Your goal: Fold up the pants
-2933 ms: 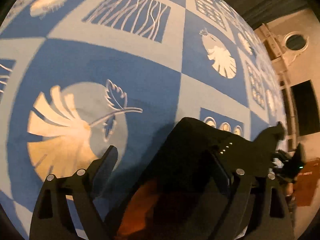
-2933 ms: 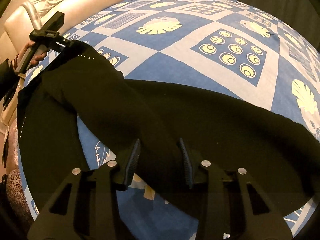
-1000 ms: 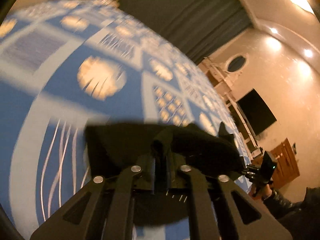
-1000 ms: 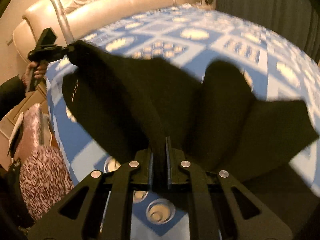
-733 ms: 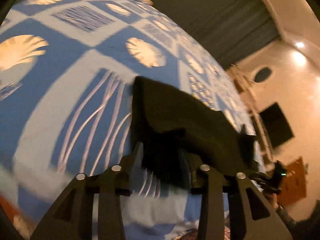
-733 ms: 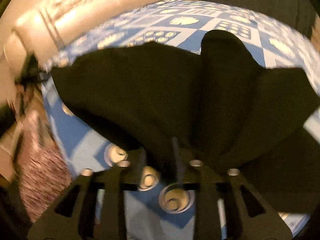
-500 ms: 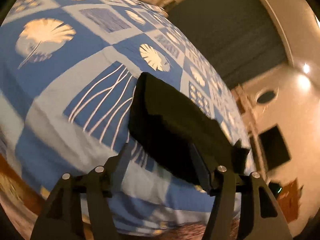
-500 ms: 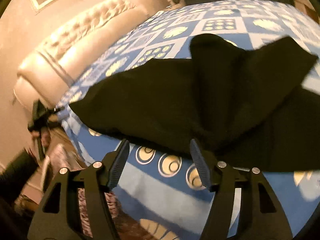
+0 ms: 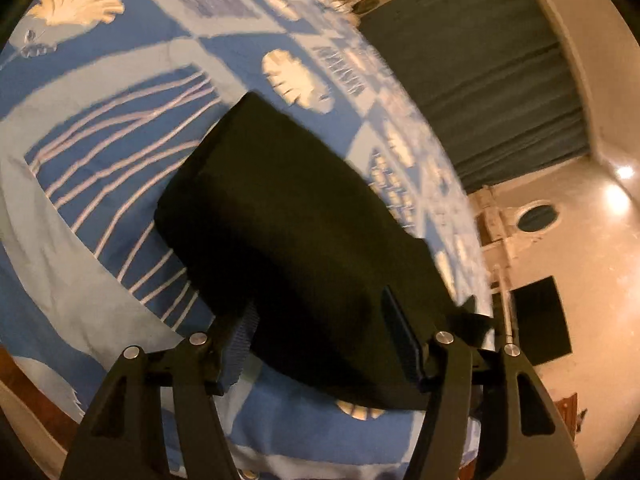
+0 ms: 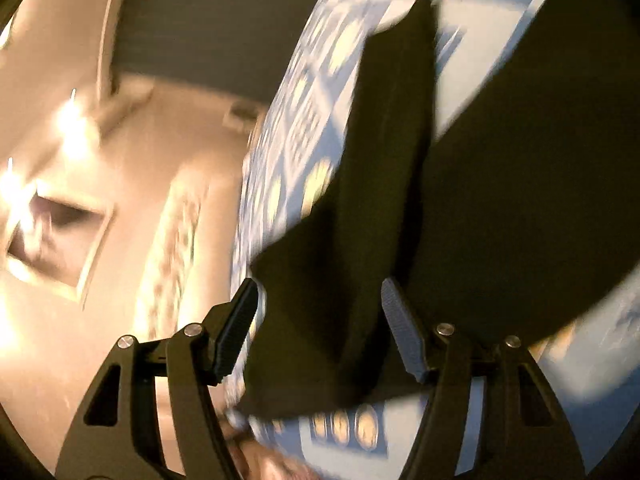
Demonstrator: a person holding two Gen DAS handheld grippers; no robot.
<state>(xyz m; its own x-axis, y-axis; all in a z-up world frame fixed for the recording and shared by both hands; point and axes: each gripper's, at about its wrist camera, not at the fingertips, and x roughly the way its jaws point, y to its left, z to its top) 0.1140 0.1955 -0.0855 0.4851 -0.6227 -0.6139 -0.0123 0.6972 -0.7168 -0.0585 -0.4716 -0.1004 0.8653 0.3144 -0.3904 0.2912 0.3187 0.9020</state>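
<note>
Pants [image 9: 296, 216] are lying folded on the blue bedspread [image 9: 72, 200] near its edge. Left gripper [image 9: 320, 340] and right gripper [image 10: 316, 328] both spread, pinching nothing. Risk I'd guess: a finger snagging cloth, undoing the fold.

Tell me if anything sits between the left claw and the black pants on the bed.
Nothing visible does. The left claw is open and the black pants lie directly ahead of it on the blue patterned bedspread, with no other object in between. In the left wrist view the fabric runs right up to the gap between the fingers.
</note>
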